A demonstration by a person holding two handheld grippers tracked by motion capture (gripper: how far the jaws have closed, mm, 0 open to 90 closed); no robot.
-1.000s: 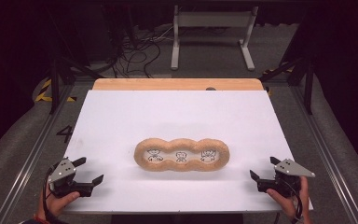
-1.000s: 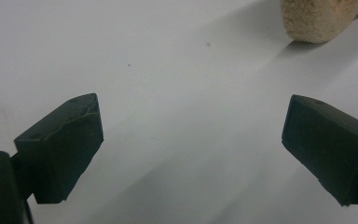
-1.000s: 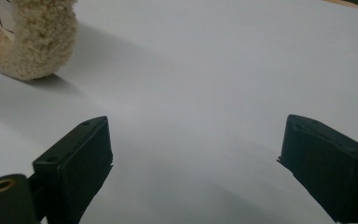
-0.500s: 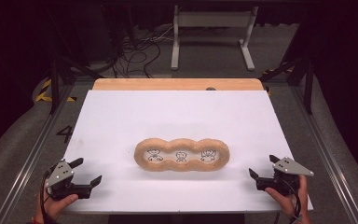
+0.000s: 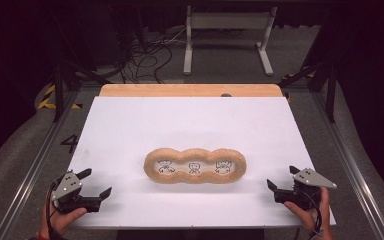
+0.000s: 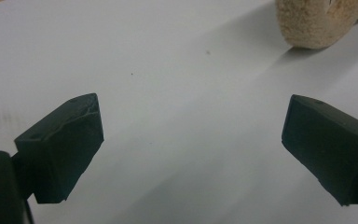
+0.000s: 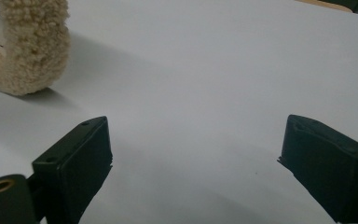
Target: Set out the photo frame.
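High view puts the fleecy ring [image 5: 195, 165] in the middle of the white tabletop [image 5: 190, 120], a little toward my side: a long tan loop pinched into three round windows, each framing a small black line drawing on white. Whether those drawings are printed on a base inside the loop or on something under it, I cannot tell.

From the nubbly, woolly wall I see in the left gripper view [image 6: 313, 21] and the right gripper view [image 7: 30, 44], I judge it soft, light and squashy, not fragile, and not slippery; the pile should give the pads plenty of bite. It will probably sag if lifted by one end alone. I would pinch across the wall at each rounded end, one gripper per side, or at the narrow waists between windows, closing gently so the loop does not fold.

My left gripper [image 5: 94, 184] sits low near the front left corner of the tabletop, jaws wide apart and holding nothing. My right gripper [image 5: 281, 180] is near the front right corner, likewise spread and bare. Both are well apart from the ring, which lies between them and slightly farther out.

Beyond the white sheet, a wooden strip [image 5: 190, 90] runs along the far edge, with cables [image 5: 150, 50] on the floor behind.
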